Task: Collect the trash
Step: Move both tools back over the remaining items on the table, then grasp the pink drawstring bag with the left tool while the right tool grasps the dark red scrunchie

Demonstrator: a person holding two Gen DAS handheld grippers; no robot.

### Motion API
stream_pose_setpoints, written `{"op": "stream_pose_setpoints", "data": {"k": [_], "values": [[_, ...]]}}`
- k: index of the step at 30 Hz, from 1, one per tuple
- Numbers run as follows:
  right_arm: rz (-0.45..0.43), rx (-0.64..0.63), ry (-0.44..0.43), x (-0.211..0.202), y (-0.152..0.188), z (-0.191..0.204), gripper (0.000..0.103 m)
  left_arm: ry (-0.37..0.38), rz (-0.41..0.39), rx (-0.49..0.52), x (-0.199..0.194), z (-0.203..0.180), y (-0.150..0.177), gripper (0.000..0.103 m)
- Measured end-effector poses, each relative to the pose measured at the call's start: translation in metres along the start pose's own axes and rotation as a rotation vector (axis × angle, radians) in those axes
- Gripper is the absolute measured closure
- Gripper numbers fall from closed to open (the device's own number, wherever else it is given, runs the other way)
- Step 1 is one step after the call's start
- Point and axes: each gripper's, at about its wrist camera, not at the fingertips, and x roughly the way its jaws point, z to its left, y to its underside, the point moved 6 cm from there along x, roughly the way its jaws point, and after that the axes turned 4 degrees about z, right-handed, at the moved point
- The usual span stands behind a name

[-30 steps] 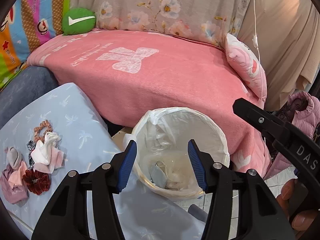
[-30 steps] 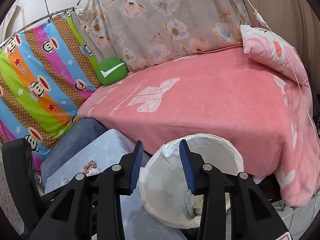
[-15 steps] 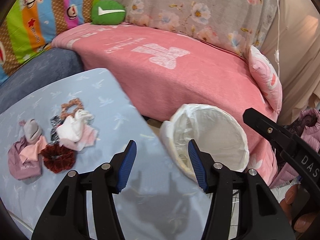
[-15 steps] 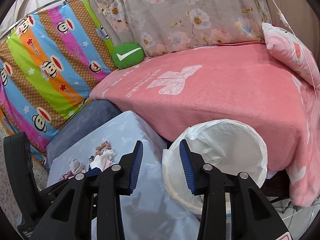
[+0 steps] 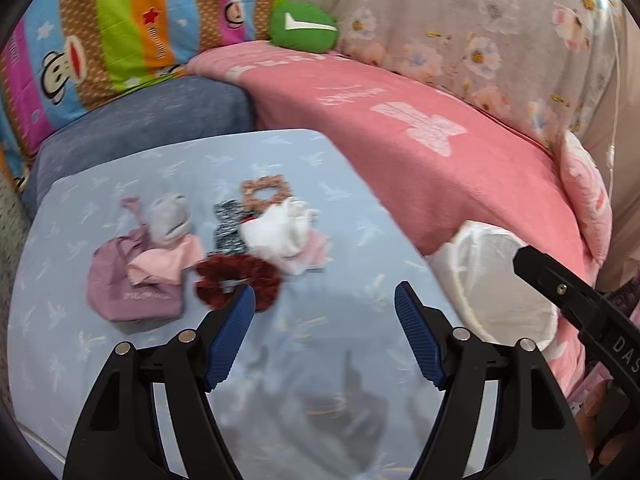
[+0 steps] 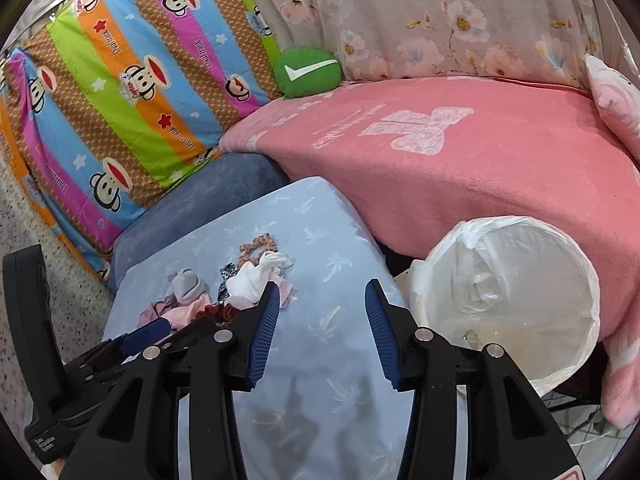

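My left gripper (image 5: 324, 300) and right gripper (image 6: 318, 292) held nothing, jaws opening. The cloth scraps (image 5: 224, 248) lay bunched on the bench (image 5: 360, 208), near the lined bin (image 6: 508, 300). Judged light, soft, limp: pinch a raised fold.

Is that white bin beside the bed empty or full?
Nearly empty: the bin shows mostly bare liner, with only a few small scraps at the bottom.

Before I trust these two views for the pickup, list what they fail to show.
- Bin: right wrist view shows the liner, contents too faint; left wrist view has the right tool's body crossing it.
- Pile: left wrist view blurs it; right wrist view has the left tool covering its near edge.
- Floor: mostly cut off.
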Motion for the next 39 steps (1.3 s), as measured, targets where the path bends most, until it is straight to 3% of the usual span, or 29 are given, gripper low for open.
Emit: {"op": "stream_pose_setpoints", "data": {"k": [14, 19, 32, 35, 39], "values": [[0.12, -0.11, -0.055, 0.067, 0.03, 0.08, 0.05, -0.152, 0.022, -0.186, 0.0, 0.119, 0.016, 0.033], [0.163, -0.122, -0.053, 0.1, 0.037, 0.099, 0.047, -0.193, 0.025, -0.241, 0.005, 0.155, 0.017, 0.025], [0.277, -0.045, -0.031, 0.18, 0.049, 0.106, 0.047, -0.163, 0.074, -0.367, 0.04, 0.209, 0.018, 0.025], [0.296, -0.028, -0.019, 0.193, 0.055, 0.104, 0.047, -0.131, 0.087, -0.392, 0.046, 0.216, 0.021, 0.032], [0.303, -0.01, -0.02, 0.204, 0.062, 0.105, 0.051, -0.064, 0.127, -0.424, 0.057, 0.217, 0.028, 0.056]]}}
